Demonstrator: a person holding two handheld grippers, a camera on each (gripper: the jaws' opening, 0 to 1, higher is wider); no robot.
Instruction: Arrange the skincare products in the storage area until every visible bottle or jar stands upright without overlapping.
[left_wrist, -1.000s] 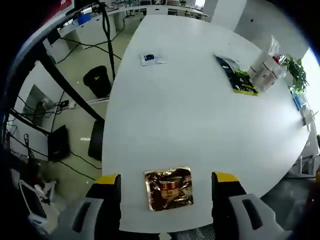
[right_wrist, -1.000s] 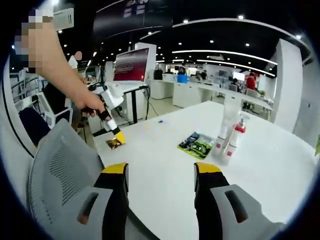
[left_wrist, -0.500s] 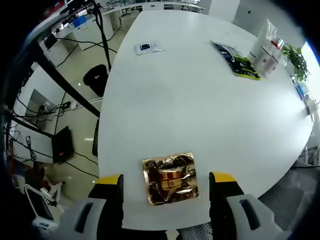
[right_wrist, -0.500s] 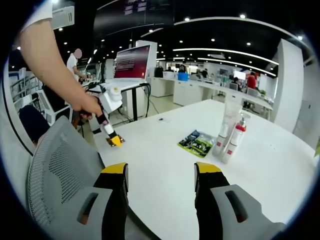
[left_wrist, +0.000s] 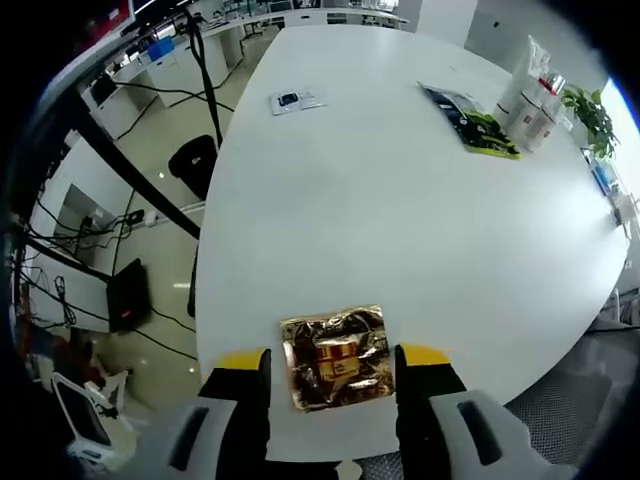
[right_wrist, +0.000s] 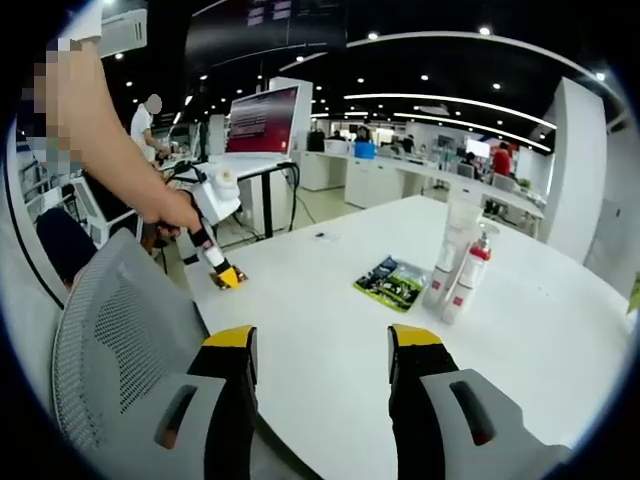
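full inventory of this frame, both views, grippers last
Gold foil sachet: 1, gold with red label, flat at near table edge, between the left gripper's jaws.
Green and black packet: 1, flat, far side of table.
White bottles: 2 or so, one red-capped, upright beside the packet.
Small blue and white sachet: 1, flat, far left table edge.
White oval table: 1.
Grey mesh chair: 1, beside the table.
Left gripper: yellow-tipped, jaws either side of the foil sachet, contact unclear.
Right gripper: yellow-tipped, open, above the table.
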